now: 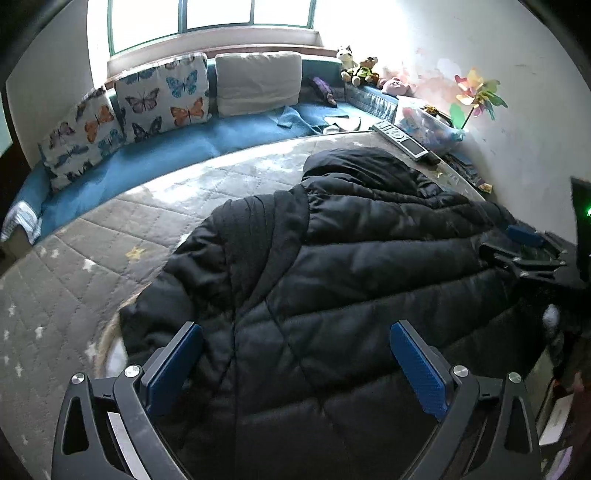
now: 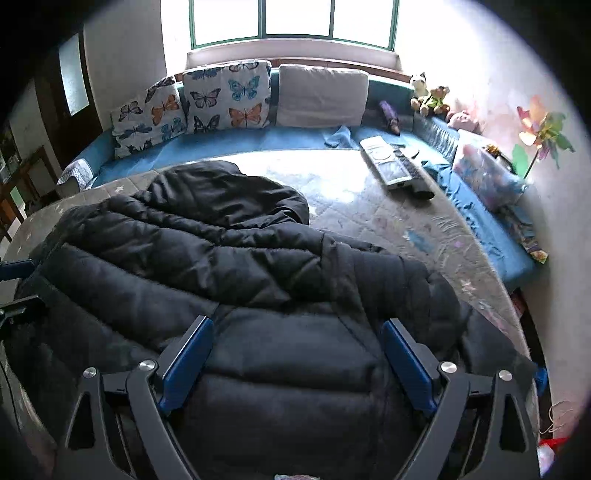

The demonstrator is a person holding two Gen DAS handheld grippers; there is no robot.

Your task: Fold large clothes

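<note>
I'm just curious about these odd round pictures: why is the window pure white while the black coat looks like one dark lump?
Left wrist view: the window is blown out by daylight, with glare across the quilted mattress; the black puffer jacket keeps only faint seams. Right wrist view: the same backlight, a bright patch on the mattress, and the fisheye lens bends straight edges and blackens the corners.

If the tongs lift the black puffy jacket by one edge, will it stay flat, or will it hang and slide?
The black puffy jacket would probably droop: it already lies in soft rolls and creases on the quilted mat. Its shell looks smooth with a slight sheen, so it may slip between pads. The thick padding suggests bulky but light, likely springing back after folding.
</note>
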